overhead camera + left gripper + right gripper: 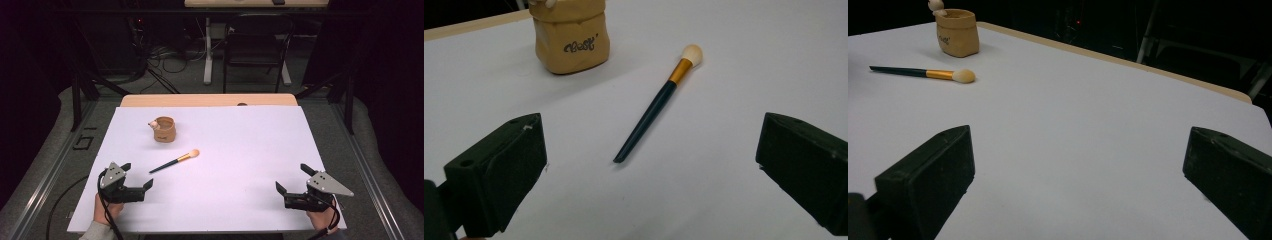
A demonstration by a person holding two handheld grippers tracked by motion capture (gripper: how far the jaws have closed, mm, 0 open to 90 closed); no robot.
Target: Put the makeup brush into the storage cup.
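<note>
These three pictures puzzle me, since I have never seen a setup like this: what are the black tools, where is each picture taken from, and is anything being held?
The black tools are hand-held grippers, each with two jaws, and a person holds one in each hand. The top picture looks down from above the person's side of the table: the left gripper is at lower left, the right gripper at lower right. The other two pictures come from cameras riding on the grippers, so each shows its own two black jaws rising from the bottom. On the white surface lie a makeup brush with a dark handle and pale tip, and beyond it a small tan pot with lettering. Both grippers are open and hold nothing; the left one faces the brush.
</note>
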